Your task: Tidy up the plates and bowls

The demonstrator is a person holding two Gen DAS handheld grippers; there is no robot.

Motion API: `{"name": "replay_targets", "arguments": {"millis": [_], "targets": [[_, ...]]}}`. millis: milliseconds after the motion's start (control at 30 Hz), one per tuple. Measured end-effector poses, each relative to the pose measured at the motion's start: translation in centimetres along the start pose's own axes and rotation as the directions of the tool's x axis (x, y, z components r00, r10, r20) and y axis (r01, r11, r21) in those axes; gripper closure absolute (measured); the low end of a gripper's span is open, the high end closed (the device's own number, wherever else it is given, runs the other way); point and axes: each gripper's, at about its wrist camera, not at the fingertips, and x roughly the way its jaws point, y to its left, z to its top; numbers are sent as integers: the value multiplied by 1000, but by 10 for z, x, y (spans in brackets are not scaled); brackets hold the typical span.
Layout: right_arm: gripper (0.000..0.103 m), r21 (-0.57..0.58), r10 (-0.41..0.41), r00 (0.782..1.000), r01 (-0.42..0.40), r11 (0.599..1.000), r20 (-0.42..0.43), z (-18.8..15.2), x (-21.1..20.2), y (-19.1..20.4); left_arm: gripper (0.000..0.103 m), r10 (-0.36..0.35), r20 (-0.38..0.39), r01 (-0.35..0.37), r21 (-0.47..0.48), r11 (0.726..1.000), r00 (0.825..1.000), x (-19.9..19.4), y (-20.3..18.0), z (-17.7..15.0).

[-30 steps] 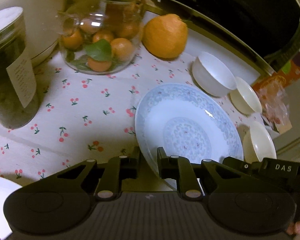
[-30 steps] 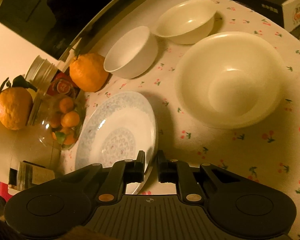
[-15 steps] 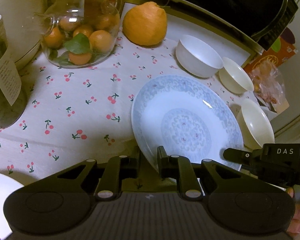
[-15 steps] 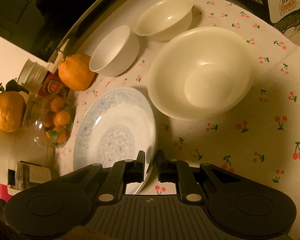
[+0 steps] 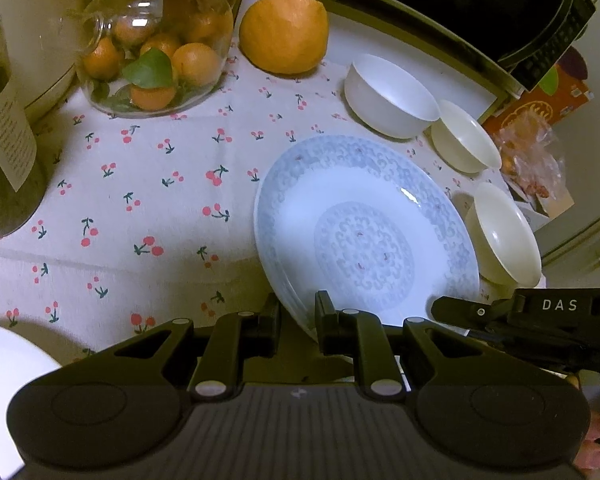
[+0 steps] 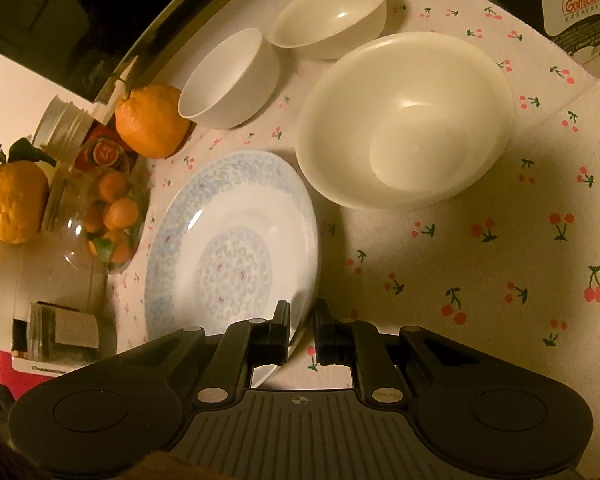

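A blue-patterned plate (image 5: pixel 364 232) is held tilted above the cherry-print tablecloth. My left gripper (image 5: pixel 298 312) is shut on its near rim. My right gripper (image 6: pixel 302 320) is shut on the opposite rim of the same plate (image 6: pixel 228 252); its black body shows in the left wrist view (image 5: pixel 540 312). A large cream bowl (image 6: pixel 404 120) sits on the cloth just beyond the plate. A small white bowl (image 6: pixel 228 80) and a cream bowl (image 6: pixel 332 12) stand behind it. The left wrist view shows the same three bowls, white (image 5: pixel 392 96), cream (image 5: pixel 464 136) and large (image 5: pixel 504 236).
A glass jar of small oranges (image 5: pixel 156 48) and a big orange (image 5: pixel 284 32) stand at the back. A dark labelled jar (image 5: pixel 4 152) is at the left. A white dish edge (image 5: pixel 4 376) shows bottom left. A carton (image 6: pixel 576 8) and a snack bag (image 5: pixel 532 164) lie at the right.
Both grippers have moved the plate back and up; the bowls and fruit appear farther away in the left view, and the large bowl has shifted up-left in the right view.
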Motion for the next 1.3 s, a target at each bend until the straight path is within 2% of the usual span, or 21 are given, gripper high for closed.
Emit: {"name": "replay_targets", "arguments": {"millis": [333,600,667,767,833,933,1000,1067,1200,1300], "targets": [[91,-16,-10,1000,9,1000,-22,0,-2,0,87,4,-47,-5,-11,1000,999,-5,-3,-4],[91,-36,-17,999,16,999,-27,1,-2,2,86,5,-50,-6,-19,1000,999,-5,-3,-4],[87,-41,-14,999,13,999,-31,2,-2,2,85,7,-52,-8,-11,1000,999,-5,-4,-3],[87,-34,-11,999,10,999,-32,3,-5,3,77,15,-48,-15,-5,1000,999,-7,-5,-3],[87,-31,-6,1000,6,999,-30,3,-7,2,64,20,-43,-20,-1,1000,999,-10,-5,-3],[74,-34,1,1000,-2,999,-28,3,-11,2,51,24,-28,-23,14,1000,999,-16,-5,-3],[53,-40,8,999,-10,999,-36,2,-14,3,43,25,-19,-25,23,999,1000,-20,-6,-4],[39,-46,14,999,-16,999,-42,1,-20,4,36,19,-9,-19,29,999,1000,-26,-6,-5],[26,-65,29,998,-32,997,-54,-3,-30,6,19,1,8,-2,53,999,1000,-38,-8,-9],[21,-90,16,998,-21,996,-54,-9,-39,6,9,3,21,-4,72,997,1000,-46,-9,-13]]}}
